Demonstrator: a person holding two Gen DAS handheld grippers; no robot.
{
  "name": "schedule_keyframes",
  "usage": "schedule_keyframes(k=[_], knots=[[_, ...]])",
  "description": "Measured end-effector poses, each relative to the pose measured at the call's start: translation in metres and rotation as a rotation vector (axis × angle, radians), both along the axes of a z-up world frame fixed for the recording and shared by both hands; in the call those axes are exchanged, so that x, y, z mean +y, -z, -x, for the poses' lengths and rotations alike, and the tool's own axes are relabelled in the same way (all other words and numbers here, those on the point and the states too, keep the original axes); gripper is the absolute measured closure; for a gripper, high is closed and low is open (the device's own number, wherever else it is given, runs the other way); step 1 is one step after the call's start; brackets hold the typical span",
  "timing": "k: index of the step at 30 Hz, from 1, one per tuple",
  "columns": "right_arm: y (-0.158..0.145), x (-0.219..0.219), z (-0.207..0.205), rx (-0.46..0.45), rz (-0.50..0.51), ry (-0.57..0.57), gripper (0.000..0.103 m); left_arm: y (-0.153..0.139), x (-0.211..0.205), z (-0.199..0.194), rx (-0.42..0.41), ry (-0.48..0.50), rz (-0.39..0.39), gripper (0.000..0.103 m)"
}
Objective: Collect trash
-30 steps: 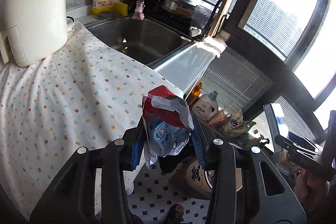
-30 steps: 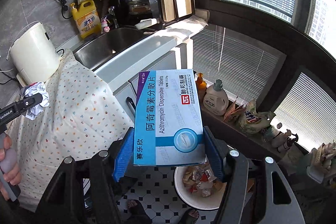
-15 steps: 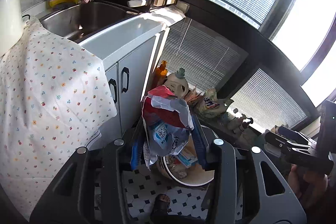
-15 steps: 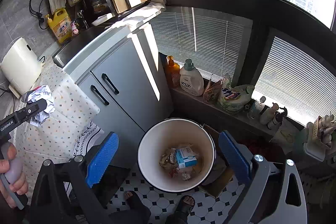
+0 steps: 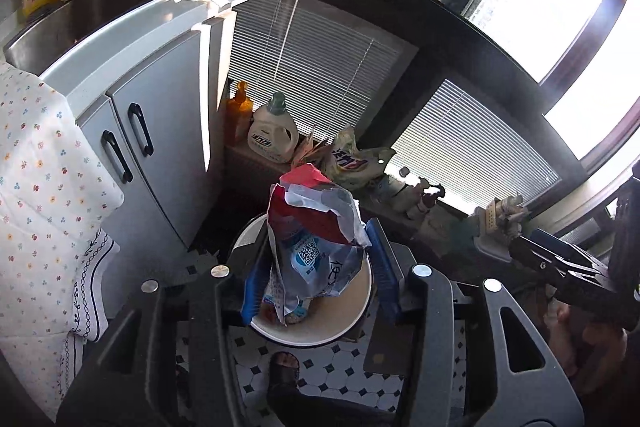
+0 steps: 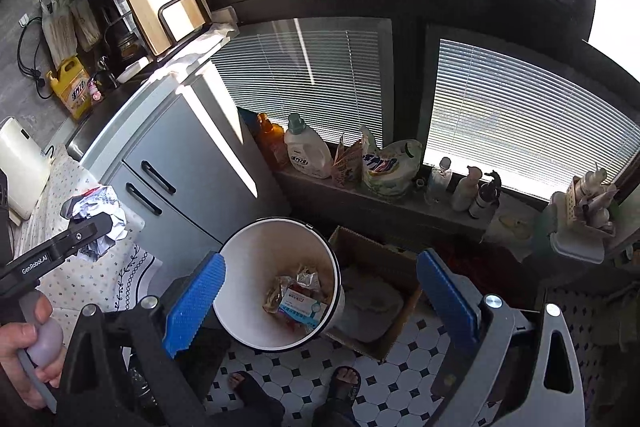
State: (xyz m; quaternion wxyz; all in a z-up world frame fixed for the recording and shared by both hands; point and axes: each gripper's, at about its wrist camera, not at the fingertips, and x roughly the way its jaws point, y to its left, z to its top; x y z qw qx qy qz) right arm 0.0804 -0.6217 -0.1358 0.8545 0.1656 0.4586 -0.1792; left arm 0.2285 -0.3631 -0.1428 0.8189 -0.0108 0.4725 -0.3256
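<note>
A crumpled red, silver and blue snack wrapper (image 5: 316,227) stands between the blue pads of my left gripper (image 5: 316,267), right above the white trash bin (image 5: 320,341). The jaws are opening. The wrapper leans on the left pad, and a gap shows at the right pad. In the right wrist view my right gripper (image 6: 322,291) hangs open and empty over the bin (image 6: 248,239). A blue-and-white medicine box (image 6: 298,307) lies inside on other wrappers. The left gripper (image 6: 92,227) with the wrapper (image 6: 100,207) shows at the left edge.
A grey cabinet (image 6: 192,167) with black handles and a floral cloth (image 5: 36,187) stand left of the bin. An open cardboard box (image 6: 372,291) sits to its right. Detergent bottles (image 6: 308,151) line the window sill behind. The person's sandalled feet (image 6: 344,379) stand on the tiled floor.
Both grippers swung from the counter to above the bin. The right gripper opened and the medicine box dropped into the bin. The left jaws widened around the wrapper.
</note>
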Motion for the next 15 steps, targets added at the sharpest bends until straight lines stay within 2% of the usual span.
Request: schedule_keyframes(k=[1,2,3,8,15], knots=[[0.000,-0.003,0.002,0.001,-0.002,0.005,0.009,0.001,-0.004,0.000,0.010,0.007,0.011,0.044],[0.001,-0.005,0.003,0.001,-0.003,0.009,0.009,0.002,-0.007,0.000,0.018,0.007,0.018,0.032],[0.002,-0.007,0.005,0.001,-0.005,0.011,0.009,0.003,-0.010,0.001,0.022,0.003,0.021,0.028],[0.009,-0.013,0.006,0.004,-0.028,0.000,0.009,0.005,-0.008,0.002,0.031,-0.038,0.008,0.023],[0.023,-0.001,-0.011,0.026,-0.077,-0.081,0.009,-0.003,0.025,0.009,0.038,-0.139,-0.021,0.018]])
